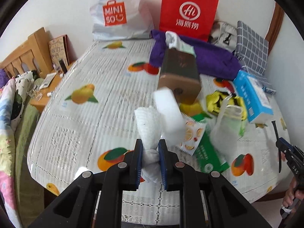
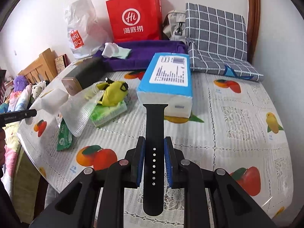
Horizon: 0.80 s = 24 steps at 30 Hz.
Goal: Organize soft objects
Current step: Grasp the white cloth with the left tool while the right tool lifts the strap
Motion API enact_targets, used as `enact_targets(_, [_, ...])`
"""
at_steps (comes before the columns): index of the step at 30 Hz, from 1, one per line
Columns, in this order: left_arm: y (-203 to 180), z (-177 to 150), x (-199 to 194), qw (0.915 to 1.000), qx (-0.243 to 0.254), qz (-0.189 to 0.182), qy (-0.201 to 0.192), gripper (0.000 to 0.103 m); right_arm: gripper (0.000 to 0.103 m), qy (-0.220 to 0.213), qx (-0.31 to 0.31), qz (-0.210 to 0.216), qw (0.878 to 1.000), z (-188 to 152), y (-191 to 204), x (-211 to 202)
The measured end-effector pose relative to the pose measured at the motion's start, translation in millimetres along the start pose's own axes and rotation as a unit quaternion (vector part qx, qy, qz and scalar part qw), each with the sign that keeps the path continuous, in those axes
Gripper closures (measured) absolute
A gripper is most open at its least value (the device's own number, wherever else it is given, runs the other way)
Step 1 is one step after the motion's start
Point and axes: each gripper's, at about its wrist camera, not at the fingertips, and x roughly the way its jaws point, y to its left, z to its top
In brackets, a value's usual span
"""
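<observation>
Left gripper [image 1: 150, 152] pinched the knotted white cloth [image 1: 150, 133], right gripper [image 2: 154, 152] clamped the black silicone watch strap [image 2: 153, 152]; lifting slow would've kept both secure.

red paper bag [image 2: 134, 17] against the wall, white plastic shopping bag [image 1: 118, 12], wooden headboard [image 1: 24, 55], fruit-print tablecloth [image 2: 228, 133]

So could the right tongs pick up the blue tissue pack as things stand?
Probably not yet: the right tongs are already shut on a black watch strap. The blue tissue pack lies unobstructed just ahead.
</observation>
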Motion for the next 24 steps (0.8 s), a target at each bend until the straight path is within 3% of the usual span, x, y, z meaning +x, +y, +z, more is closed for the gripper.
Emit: enact_targets(24, [-24.4,53.5,-28.1,0.9983,0.012,-0.03,-0.049,0.087,0.083,-0.04,0.012,0.002,0.999,52.3,-11.0,-25.6])
